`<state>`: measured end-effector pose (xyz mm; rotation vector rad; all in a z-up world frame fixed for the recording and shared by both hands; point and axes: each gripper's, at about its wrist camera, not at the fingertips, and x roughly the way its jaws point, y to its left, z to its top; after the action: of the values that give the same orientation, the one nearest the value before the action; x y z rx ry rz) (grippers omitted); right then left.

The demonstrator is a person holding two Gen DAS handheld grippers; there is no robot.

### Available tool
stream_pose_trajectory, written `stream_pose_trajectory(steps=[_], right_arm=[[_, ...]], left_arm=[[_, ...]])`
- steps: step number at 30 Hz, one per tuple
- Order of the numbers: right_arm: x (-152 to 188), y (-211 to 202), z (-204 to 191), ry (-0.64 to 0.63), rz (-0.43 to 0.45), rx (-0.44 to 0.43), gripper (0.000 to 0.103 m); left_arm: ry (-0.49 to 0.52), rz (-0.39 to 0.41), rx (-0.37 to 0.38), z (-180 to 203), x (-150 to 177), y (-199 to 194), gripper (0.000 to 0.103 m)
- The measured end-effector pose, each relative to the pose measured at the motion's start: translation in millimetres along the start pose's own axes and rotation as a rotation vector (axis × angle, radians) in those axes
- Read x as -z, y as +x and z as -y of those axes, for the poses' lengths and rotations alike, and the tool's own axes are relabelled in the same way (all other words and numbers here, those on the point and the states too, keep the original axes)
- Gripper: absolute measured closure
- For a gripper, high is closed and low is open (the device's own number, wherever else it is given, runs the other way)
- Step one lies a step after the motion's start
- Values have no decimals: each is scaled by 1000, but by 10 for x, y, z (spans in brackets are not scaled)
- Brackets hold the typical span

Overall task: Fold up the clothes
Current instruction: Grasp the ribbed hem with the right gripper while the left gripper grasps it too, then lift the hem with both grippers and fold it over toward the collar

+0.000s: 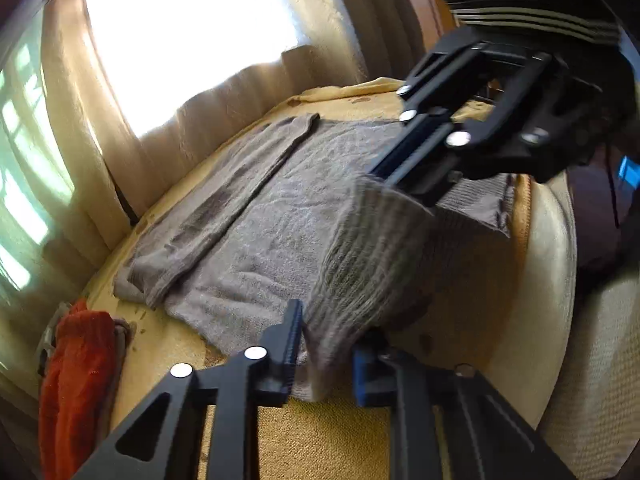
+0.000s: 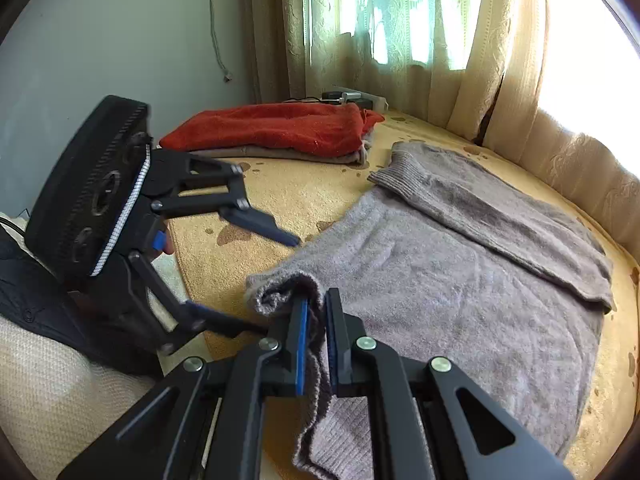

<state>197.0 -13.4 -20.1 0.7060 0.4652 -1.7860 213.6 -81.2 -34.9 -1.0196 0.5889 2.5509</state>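
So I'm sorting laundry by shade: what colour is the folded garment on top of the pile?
Rust red folded garment, clearest in the right wrist view.

A grey-brown knit sweater [image 2: 460, 280] is lying flat, spreading out ahead of the right gripper [image 2: 316, 316], one sleeve [image 2: 500, 216] folded across its far side. Its near ribbed sleeve [image 1: 360, 256] is hanging lifted, pinched between that gripper's pads, just beside the left gripper [image 1: 326, 332].

Left wrist view: low, close, faces across grey sweater [image 1: 256, 216] toward curtains [image 1: 224, 112]. Right wrist view: close, faces opposite end, red garment [image 2: 276, 126]. Both share the sweater and yellow carpet [image 1: 320, 440].
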Motion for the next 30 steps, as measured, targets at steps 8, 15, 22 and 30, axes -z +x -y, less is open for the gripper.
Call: stream_pose_trajectory(steps=[8, 15, 22, 30], right_arm=[[106, -257, 151, 55, 84, -42, 89], [612, -812, 430, 186, 152, 246, 0], [1151, -901, 373, 248, 23, 342, 0], [1317, -721, 426, 177, -74, 518, 5]], left_arm=[[-68, 128, -24, -92, -310, -292, 95], [-121, 221, -44, -285, -585, -494, 95], [-120, 267, -61, -315, -751, -653, 95], [-143, 298, -91, -394, -841, -863, 95]])
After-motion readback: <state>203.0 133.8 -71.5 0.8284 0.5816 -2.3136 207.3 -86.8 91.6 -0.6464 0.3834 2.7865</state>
